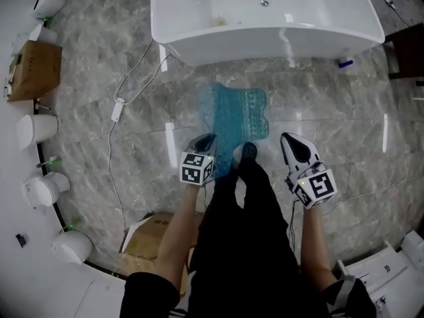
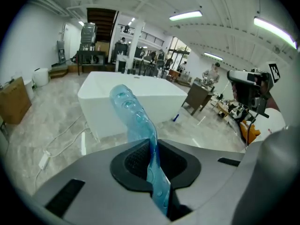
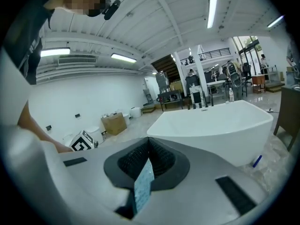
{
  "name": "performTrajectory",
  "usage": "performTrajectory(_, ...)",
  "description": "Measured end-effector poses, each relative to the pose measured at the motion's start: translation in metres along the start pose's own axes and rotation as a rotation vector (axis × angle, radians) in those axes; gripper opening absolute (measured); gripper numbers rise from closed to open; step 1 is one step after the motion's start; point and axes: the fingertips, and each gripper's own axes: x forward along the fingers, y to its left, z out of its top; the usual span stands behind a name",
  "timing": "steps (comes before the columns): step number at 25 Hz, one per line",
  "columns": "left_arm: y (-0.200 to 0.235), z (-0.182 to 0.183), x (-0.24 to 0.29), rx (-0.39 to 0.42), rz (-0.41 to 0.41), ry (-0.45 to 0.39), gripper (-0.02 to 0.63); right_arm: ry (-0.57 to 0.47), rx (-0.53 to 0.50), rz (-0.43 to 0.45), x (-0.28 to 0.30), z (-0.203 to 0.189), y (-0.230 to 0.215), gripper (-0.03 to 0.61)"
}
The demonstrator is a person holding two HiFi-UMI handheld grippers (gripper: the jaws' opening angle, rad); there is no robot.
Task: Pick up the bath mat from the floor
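The left hand-held gripper (image 2: 152, 161) is seen closed almost fully on an edge of the bath mat (image 1: 238, 114), a translucent blue, rubbery sheet studded with round bubbles. The right hand-held gripper (image 3: 146, 165) is likewise clamped on a thin blue corner of it. The mat is held draped between them, in front of the smooth white bathtub (image 1: 265, 18), over the glossy grey marbled floor (image 1: 93, 91).

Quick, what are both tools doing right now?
Left tool: closed, holding the bath mat.
Right tool: closed, holding the bath mat too.
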Motion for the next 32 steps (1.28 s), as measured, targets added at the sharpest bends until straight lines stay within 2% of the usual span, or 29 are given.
performTrajectory(5,0.004,0.031,-0.058,-0.002,0.028,-0.111,0.043,-0.041,-0.057,0.009,-0.010,0.034,0.027,0.012)
performTrajectory(11,0.008,0.070,-0.129,0.070,0.041,-0.250,0.043,-0.108,-0.120,-0.013,-0.011,0.078,0.058,0.012)
performTrajectory(17,-0.007,0.101,-0.179,0.106,-0.019,-0.395,0.041,-0.191,-0.159,0.008,-0.007,0.116,0.103,0.012)
performTrajectory(22,-0.031,0.153,-0.221,0.168,-0.070,-0.549,0.044,-0.277,-0.213,0.058,-0.001,0.158,0.138,0.012)
performTrajectory(26,-0.032,0.194,-0.269,0.132,-0.096,-0.684,0.048,-0.342,-0.237,0.088,-0.002,0.198,0.159,0.012)
performTrajectory(29,-0.022,0.217,-0.305,0.123,-0.087,-0.768,0.049,-0.381,-0.260,0.104,-0.005,0.222,0.172,0.012)
performTrajectory(32,-0.008,0.242,-0.335,0.165,-0.040,-0.822,0.049,-0.402,-0.290,0.116,-0.002,0.241,0.183,0.012)
